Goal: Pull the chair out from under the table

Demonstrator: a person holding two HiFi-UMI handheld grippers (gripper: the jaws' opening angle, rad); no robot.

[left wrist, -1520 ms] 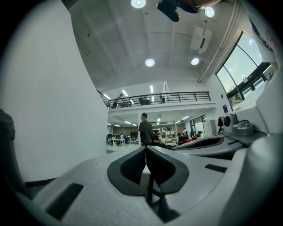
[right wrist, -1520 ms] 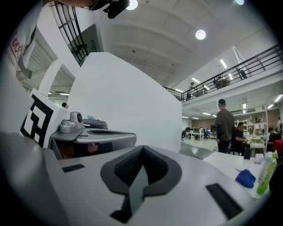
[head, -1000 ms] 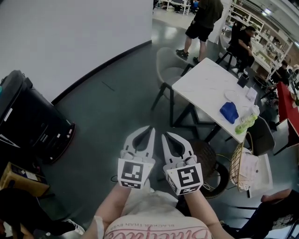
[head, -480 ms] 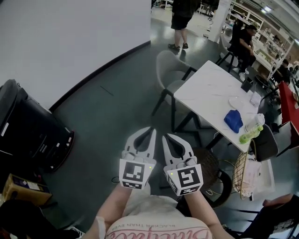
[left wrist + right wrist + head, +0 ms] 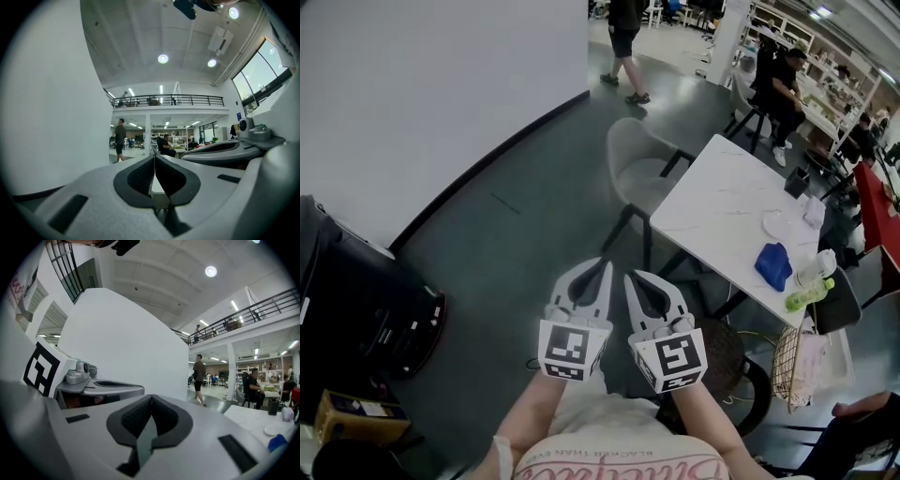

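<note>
A light grey chair (image 5: 639, 167) stands at the far left end of a white table (image 5: 733, 221), its seat partly tucked under the tabletop. In the head view both grippers float side by side in front of me, well short of the chair. My left gripper (image 5: 602, 268) is shut with nothing in it; its tips meet in the left gripper view (image 5: 153, 157). My right gripper (image 5: 632, 277) is also shut and holds nothing, with its tips together in the right gripper view (image 5: 151, 398). Neither touches the chair.
On the table lie a blue cloth (image 5: 773, 264), a green bottle (image 5: 806, 294), a white plate (image 5: 774, 225). A dark stool (image 5: 724, 361) and wire basket (image 5: 787, 358) sit right of me, black equipment (image 5: 356, 300) to the left. One person walks (image 5: 623, 42), others sit (image 5: 783, 84) beyond.
The table and grey chair sit lower and nearer in the view than before, as I move toward them. The walking person has gone farther off. Both grippers stay shut, side by side.
</note>
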